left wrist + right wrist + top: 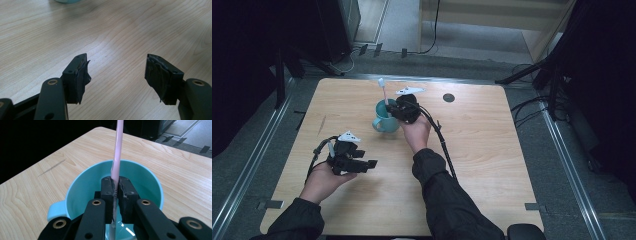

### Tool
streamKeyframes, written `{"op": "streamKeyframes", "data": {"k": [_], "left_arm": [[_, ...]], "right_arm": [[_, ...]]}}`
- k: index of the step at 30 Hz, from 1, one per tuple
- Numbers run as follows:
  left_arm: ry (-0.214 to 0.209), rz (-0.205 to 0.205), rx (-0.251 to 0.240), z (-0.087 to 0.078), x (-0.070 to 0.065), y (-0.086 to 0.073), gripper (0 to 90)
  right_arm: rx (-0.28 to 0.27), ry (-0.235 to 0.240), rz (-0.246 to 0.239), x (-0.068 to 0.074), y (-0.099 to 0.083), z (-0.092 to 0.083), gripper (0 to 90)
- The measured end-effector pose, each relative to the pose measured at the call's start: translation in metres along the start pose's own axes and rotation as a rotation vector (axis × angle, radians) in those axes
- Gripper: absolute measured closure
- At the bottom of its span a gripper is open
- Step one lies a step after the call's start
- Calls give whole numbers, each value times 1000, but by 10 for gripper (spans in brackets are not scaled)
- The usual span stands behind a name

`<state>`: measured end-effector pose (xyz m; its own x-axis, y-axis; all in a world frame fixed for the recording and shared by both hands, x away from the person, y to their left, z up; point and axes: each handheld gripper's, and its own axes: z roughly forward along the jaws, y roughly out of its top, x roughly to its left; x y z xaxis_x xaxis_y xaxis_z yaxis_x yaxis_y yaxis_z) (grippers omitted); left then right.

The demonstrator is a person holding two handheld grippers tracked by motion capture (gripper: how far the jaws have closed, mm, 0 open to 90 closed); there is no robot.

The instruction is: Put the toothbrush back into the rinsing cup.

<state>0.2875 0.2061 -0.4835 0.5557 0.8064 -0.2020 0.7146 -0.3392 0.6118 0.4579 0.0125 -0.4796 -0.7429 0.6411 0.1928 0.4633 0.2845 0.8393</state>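
**Inspector A:** High view first. Right claw (398,111) sits over the teal mug (383,121), which stands upright on the wooden worktop (482,150), toward the far middle. A pink toothbrush (383,90) rises out of the mug, tilted slightly, its white head uppermost.

**Inspector B:** Confirmed from the right gripper view. Both black jaws are clamped together on the toothbrush (116,157) handle, at the point where the smooth pink shaft meets a ribbed section. Jaw tips hang inside the mouth of the mug (80,185). The lower end of the handle runs down into the mug; I cannot tell whether it touches the bottom.

**Inspector A:** Mug handle?

**Inspector B:** It points to the lower left in the right gripper view, and toward the person's left in the high view. Mug interior is otherwise hidden behind the jaws.

**Inspector A:** Left claw (371,163) is recorded near the front left of the worktop, well apart from the mug, held in the left hand (323,180) and pointing to the right across the surface.

**Inspector B:** Left gripper view agrees. Its jaws stand wide apart with bare wood grain between them and nothing gripped. The pads show torn, wrinkled lining. A sliver of the mug (67,1) sits at the top edge of that view.

**Inspector A:** Dark round mark (449,97) noted on the worktop to the right of the mug, well clear of it.
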Motion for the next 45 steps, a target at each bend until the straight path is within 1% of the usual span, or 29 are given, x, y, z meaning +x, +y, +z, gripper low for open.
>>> {"op": "streamKeyframes", "data": {"k": [4, 7, 17, 22, 24, 27, 30, 34, 37, 41, 44, 45], "left_arm": [[-2, 0, -2, 0, 0, 0, 351], [-1, 0, 1, 0, 0, 0, 350], [-1, -1, -3, 0, 0, 0, 350], [0, 0, 2, 0, 0, 0, 350], [-1, 1, 2, 0, 0, 0, 350], [0, 0, 2, 1, 1, 0, 350], [-3, 3, 2, 1, 1, 0, 350], [0, 5, 5, 3, 0, 1, 350], [1, 7, 8, 3, 0, 1, 349], [3, 3, 12, 4, 0, 1, 349], [3, 1, 16, 5, 1, 1, 349], [5, 0, 17, 6, 1, 1, 349]], "right_arm": [[12, 0, 7, 1, 3, 1, 835], [33, 22, 29, 0, 4, 3, 834], [47, 18, 21, -1, 6, 3, 833], [43, 18, 21, 0, 7, 0, 822], [40, 24, 22, 0, 8, -1, 817], [53, 49, 45, 0, 9, -3, 798], [58, 62, 47, 1, 9, -6, 777], [58, 80, 34, 5, 10, -16, 755], [70, 92, 9, 8, 9, -24, 735], [95, 97, -31, 13, 8, -35, 707], [117, 95, -82, 18, 6, -43, 707], [121, 94, -92, 19, 5, -46, 707]]}}
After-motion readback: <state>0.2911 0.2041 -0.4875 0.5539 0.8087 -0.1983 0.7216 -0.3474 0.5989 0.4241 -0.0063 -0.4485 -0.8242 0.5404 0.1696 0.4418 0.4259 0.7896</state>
